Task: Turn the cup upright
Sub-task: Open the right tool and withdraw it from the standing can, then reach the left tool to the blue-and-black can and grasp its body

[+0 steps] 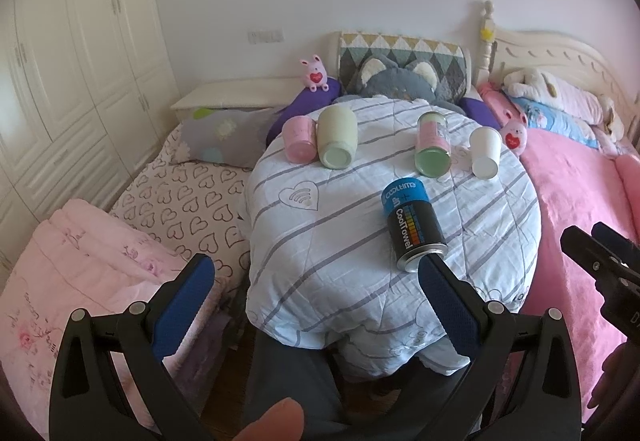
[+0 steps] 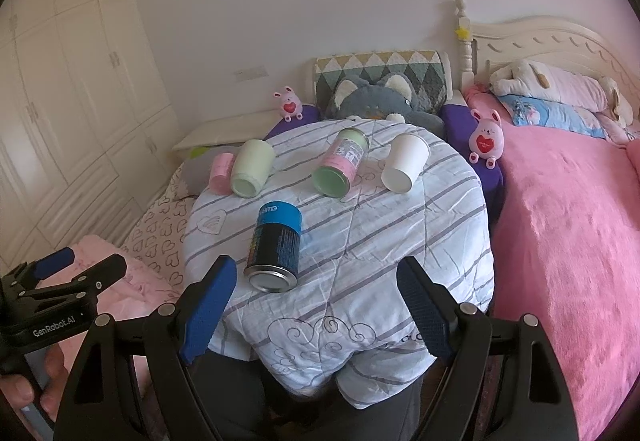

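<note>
Both the left gripper [image 1: 316, 293] and right gripper [image 2: 314, 299] are hovering spread wide, approaching the toppled black-and-blue cylindrical can [image 2: 276, 247] at mid-frame, grasp pending.

Striped quilt [image 1: 340, 241] drapes the round surface. Grey cat plush [image 1: 394, 81] sits at its 12 o'clock, before a diamond-patterned cushion [image 1: 400, 49]. Small pink bunny toy [image 1: 314, 73] at 11 o'clock, a second bunny [image 1: 514, 137] at 2 o'clock. Pink blanket [image 2: 560, 225] covers the bed at 3 o'clock. Heart-print sheet [image 1: 184, 197] at 9 o'clock; white wardrobe [image 1: 72, 61] beyond.
</note>
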### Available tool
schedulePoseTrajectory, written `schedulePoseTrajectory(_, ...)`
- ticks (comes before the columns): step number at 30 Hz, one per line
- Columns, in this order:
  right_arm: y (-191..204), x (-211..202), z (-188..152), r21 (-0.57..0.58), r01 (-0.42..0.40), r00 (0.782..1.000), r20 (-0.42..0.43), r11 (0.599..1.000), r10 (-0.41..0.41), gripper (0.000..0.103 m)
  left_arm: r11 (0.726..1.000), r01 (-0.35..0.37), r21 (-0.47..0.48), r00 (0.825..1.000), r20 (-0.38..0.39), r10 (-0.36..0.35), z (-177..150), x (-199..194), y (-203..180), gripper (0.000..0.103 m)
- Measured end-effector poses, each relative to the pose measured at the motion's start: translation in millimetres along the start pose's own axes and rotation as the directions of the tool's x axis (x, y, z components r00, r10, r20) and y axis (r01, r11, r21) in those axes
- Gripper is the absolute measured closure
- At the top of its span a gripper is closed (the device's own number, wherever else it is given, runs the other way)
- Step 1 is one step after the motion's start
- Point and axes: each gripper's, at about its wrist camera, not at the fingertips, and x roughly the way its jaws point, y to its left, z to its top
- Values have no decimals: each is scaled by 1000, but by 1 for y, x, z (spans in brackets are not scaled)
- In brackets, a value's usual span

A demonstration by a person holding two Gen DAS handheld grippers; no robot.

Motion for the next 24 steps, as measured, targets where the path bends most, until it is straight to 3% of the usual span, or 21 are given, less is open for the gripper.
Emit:
schedulePoseTrajectory(13, -5, 8, 3, -2, -17, 1000, -14, 1000, 17, 19, 1000, 2, -3, 1000, -18, -2, 1, 3, 0, 0)
schedulePoseTrajectory(24, -35, 34, 3, 46, -19, 998, -55, 999, 22, 19, 996, 83, 15, 985, -152, -80, 14, 52, -39, 0)
